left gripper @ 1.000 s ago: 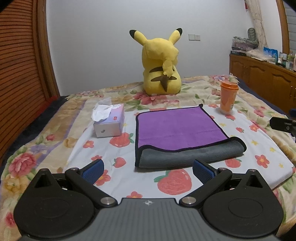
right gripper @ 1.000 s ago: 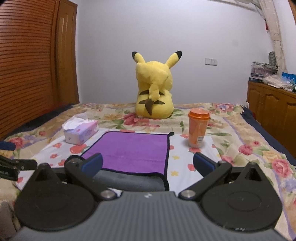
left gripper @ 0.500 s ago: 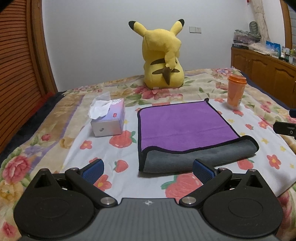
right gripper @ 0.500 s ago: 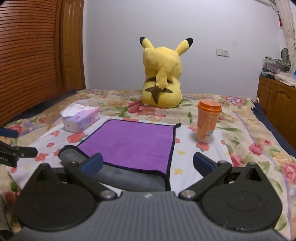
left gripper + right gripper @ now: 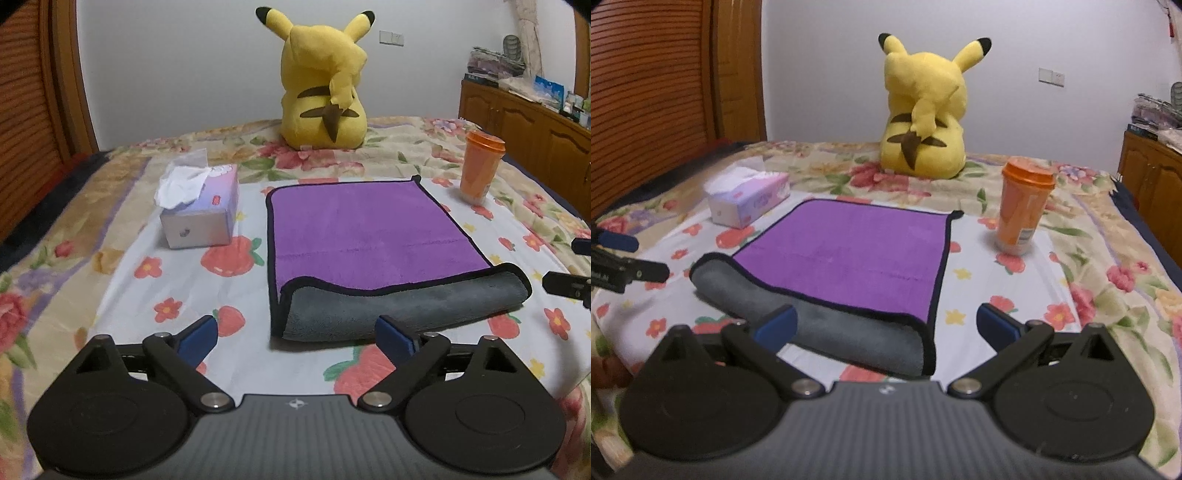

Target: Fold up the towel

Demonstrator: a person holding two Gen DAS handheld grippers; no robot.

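Note:
A purple towel (image 5: pixel 369 229) with a black hem lies flat on the bed. Its near edge is turned over in a loose roll that shows the grey underside (image 5: pixel 402 306). My left gripper (image 5: pixel 297 339) is open and empty, just short of the roll's left corner. In the right wrist view the towel (image 5: pixel 849 251) lies ahead. My right gripper (image 5: pixel 886 325) is open and empty over the roll's right corner (image 5: pixel 897 347). Each gripper shows at the edge of the other's view.
A tissue box (image 5: pixel 199 210) stands left of the towel. An orange cup (image 5: pixel 480 168) stands to its right, also in the right wrist view (image 5: pixel 1023 206). A yellow plush toy (image 5: pixel 325 81) sits at the back. A wooden cabinet (image 5: pixel 524 122) lines the right wall.
Both grippers have moved forward and lower toward the towel's rolled near edge. Both stay open. The towel has not moved.

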